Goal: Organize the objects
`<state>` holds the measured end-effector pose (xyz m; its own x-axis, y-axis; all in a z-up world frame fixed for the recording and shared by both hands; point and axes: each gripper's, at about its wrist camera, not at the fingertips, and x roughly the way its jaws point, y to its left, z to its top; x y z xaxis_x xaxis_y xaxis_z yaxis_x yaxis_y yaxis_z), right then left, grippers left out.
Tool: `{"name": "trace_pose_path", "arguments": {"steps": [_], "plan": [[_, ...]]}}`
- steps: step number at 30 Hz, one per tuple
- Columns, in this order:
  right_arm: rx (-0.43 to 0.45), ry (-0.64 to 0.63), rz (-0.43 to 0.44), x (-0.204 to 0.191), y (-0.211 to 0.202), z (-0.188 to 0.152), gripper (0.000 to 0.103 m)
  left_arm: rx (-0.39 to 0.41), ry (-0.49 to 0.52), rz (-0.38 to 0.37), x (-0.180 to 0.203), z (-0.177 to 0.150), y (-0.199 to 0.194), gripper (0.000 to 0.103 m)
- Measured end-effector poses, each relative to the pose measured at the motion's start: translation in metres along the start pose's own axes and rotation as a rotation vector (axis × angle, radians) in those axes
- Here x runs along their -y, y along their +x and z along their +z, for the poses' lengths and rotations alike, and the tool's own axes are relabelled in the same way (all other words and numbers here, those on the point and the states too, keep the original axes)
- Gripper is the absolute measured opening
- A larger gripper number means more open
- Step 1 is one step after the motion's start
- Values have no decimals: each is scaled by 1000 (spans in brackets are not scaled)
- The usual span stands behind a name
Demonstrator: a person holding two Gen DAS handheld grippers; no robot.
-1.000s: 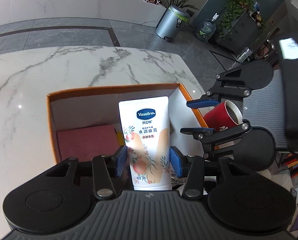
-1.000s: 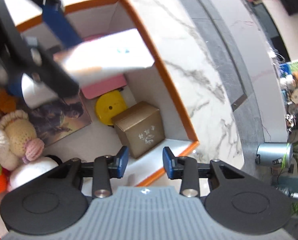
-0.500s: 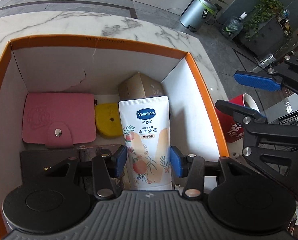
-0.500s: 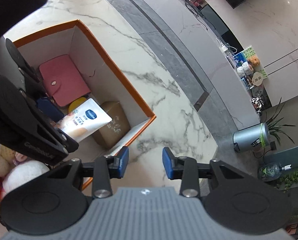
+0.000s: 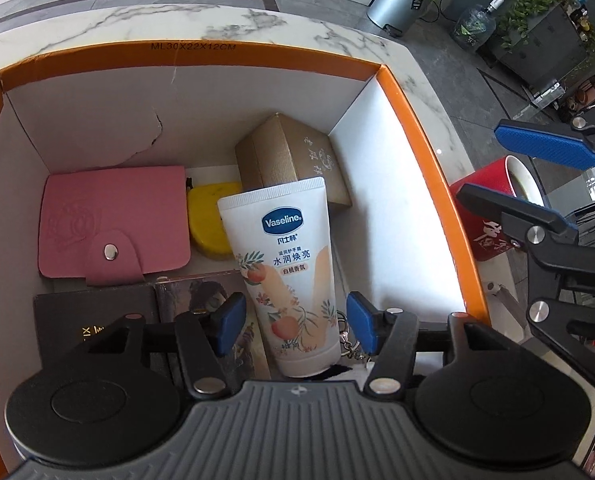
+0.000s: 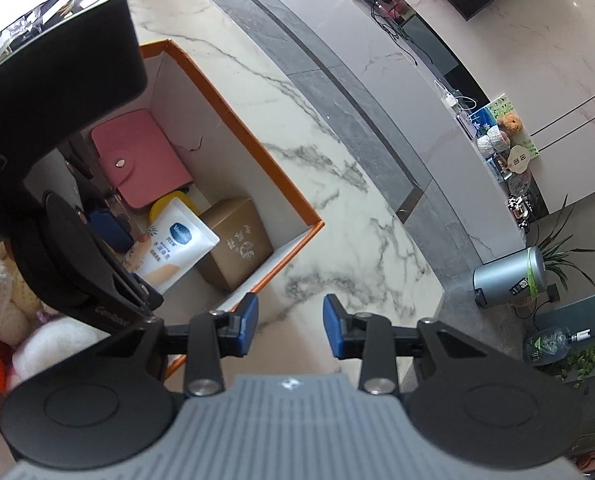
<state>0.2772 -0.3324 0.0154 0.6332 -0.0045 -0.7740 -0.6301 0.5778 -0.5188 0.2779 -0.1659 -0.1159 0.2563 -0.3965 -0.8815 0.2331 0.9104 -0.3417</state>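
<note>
A white Vaseline tube (image 5: 285,248) stands tilted inside the orange-rimmed box (image 5: 201,56), its top leaning on a gold carton (image 5: 293,160). My left gripper (image 5: 295,328) straddles the tube's lower end. Its jaws are opening, and a gap shows on each side between the blue pads (image 5: 229,326) and the tube. In the right wrist view the same tube (image 6: 177,244) lies beside the carton (image 6: 237,248). My right gripper (image 6: 290,328) hangs open over the marble table (image 6: 337,208) just outside the box corner, with nothing between its fingers.
The box also holds a pink wallet (image 5: 113,224), a yellow round case (image 5: 209,220), a dark book (image 5: 93,328) and a picture card (image 5: 213,292). A red cup (image 5: 485,208) stands outside the right wall. Knitted toys (image 6: 1,292) sit at the box's near end.
The left gripper carried the tube down into the box, then its jaws spread off the tube. The right gripper swung out from above the box to over the table.
</note>
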Motion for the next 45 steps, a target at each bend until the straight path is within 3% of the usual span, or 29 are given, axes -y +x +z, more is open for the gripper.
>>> {"name": "trace_pose_path", "arguments": {"steps": [6, 13, 17, 25, 29, 37, 42, 45], "plan": [[14, 24, 3, -4, -15, 2, 37, 53, 49, 8, 3, -11, -32, 68], [28, 138, 68, -6, -50, 10, 38, 204, 163, 63, 9, -27, -98, 68], [61, 197, 138, -14, -84, 13, 45, 305, 214, 116, 11, -43, -140, 69], [143, 331, 241, -35, -144, 10, 50, 504, 258, 216, 20, -84, -216, 85], [228, 478, 266, -50, -175, -2, 55, 581, 242, 240, 23, -107, -235, 89], [388, 712, 174, -91, -206, -43, 65, 692, 196, 295, 19, -155, -241, 95], [376, 807, 111, -115, -206, -61, 66, 666, 176, 298, 11, -182, -228, 95], [327, 849, 79, -134, -196, -74, 66, 640, 149, 292, 6, -194, -218, 95]]}}
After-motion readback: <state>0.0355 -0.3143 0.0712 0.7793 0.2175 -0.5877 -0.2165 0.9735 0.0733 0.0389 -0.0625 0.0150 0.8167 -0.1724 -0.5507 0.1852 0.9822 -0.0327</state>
